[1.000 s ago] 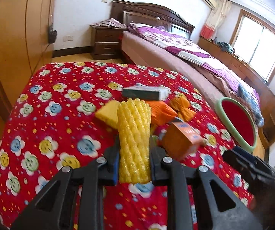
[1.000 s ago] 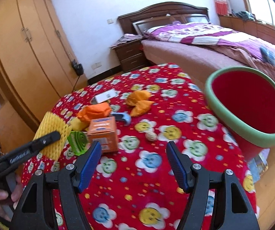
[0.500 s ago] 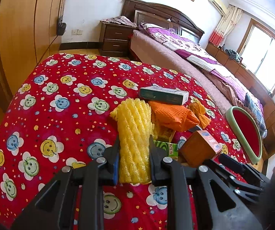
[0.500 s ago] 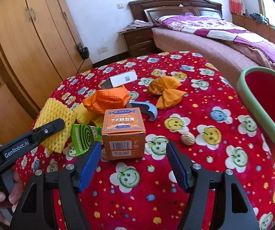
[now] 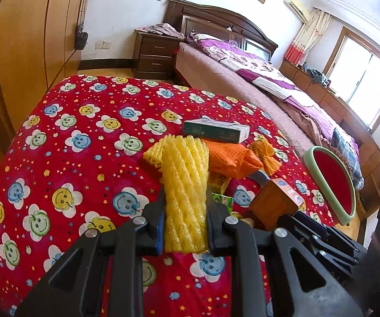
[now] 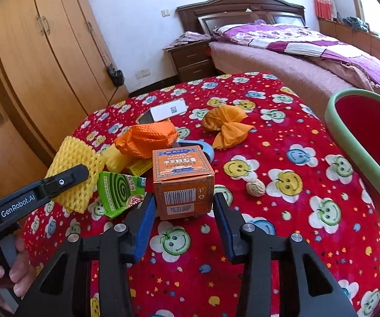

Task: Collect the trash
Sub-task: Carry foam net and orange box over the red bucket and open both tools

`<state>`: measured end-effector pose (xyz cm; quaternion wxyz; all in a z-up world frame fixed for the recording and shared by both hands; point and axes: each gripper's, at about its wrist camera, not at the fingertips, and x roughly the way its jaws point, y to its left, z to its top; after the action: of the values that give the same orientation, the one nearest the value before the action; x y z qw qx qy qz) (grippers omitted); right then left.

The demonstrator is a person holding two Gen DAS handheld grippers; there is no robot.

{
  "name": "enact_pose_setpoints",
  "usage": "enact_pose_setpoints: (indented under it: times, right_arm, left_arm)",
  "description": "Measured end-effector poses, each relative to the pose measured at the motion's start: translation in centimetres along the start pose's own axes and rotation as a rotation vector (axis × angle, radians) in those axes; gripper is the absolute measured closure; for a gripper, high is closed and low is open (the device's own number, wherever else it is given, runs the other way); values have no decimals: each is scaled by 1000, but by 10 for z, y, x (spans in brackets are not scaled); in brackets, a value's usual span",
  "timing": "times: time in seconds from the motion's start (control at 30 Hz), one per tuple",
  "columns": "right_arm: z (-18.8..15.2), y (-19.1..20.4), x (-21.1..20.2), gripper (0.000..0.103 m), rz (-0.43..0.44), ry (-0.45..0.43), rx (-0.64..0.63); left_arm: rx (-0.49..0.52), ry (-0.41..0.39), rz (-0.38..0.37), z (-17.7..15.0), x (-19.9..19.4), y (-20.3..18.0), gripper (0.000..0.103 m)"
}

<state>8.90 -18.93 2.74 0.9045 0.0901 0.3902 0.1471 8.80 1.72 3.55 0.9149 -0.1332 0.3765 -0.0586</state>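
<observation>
My left gripper is shut on a yellow foam fruit net and holds it over the table; the net also shows in the right wrist view. My right gripper is open, its fingers on either side of an orange cardboard box that stands on the red flowered tablecloth; I cannot tell if they touch it. The box also shows in the left wrist view. A red bin with a green rim stands at the table's right edge.
Other trash lies on the table: an orange foam net, an orange paper bow, a green coil packet, a white and green box, a walnut. A wardrobe stands left, a bed behind.
My right gripper has moved forward and down until its fingers flank the orange box. My left gripper still holds the yellow net and has shifted a little.
</observation>
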Motion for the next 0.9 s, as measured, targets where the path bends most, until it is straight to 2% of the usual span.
enact_pose_setpoints:
  times: [0.33, 0.9]
  right_arm:
    - [-4, -11, -41, 58, 8, -85, 24]
    - [-9, -44, -98, 58, -16, -200, 85]
  left_arm:
    - [16, -5, -46, -4, -20, -18, 80]
    - [87, 12, -145, -7, -39, -72, 80]
